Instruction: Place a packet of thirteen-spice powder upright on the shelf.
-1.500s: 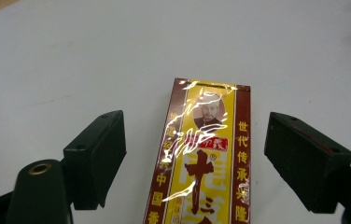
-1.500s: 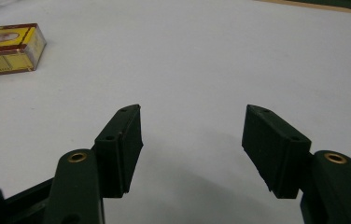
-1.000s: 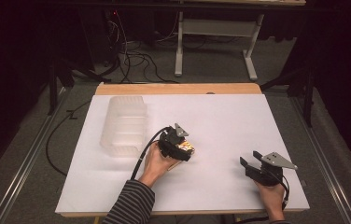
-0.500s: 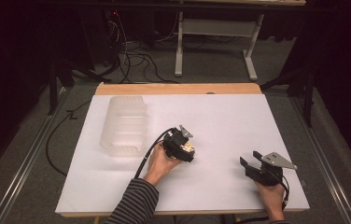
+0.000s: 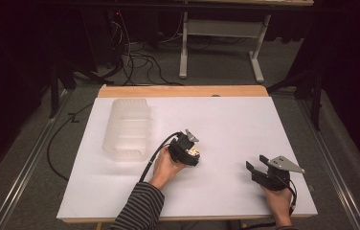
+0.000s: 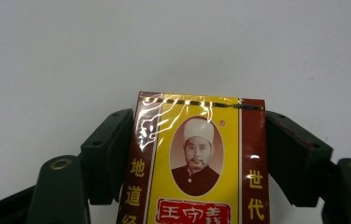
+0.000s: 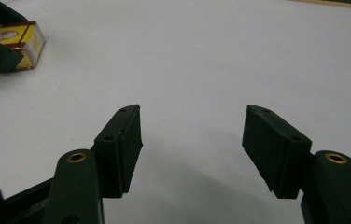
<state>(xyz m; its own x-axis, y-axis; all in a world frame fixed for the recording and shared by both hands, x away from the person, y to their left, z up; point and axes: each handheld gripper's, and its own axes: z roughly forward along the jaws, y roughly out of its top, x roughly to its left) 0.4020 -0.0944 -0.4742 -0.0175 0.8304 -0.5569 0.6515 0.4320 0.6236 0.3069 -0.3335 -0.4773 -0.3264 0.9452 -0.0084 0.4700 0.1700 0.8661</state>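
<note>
The left gripper (image 6: 197, 154) had its jaws pressed on the two long sides of a box (image 6: 199, 163), so it was clamped on it. The box was yellow in the middle with dark red bands at the sides, a portrait in an oval and Chinese characters, and a shiny film covered it. Its far end came out a little past the jaws, over the white table (image 6: 173, 46). In the high view the left gripper (image 5: 187, 151) was near the middle of the table (image 5: 235, 120), a bit toward the person's side, and the box (image 5: 195, 152) showed as a small yellow spot in it. A hand with a striped sleeve (image 5: 137, 211) held this gripper. The right gripper (image 7: 192, 140) had its jaws wide apart with nothing between them, just above the bare table. In its view the box (image 7: 12, 44) was far off at the upper left. In the high view the right gripper (image 5: 266, 175) was near the front right corner, well apart from the left one. A clear plastic bin (image 5: 126, 127) lay on the left part of the table, near the left gripper but not touching it.
</note>
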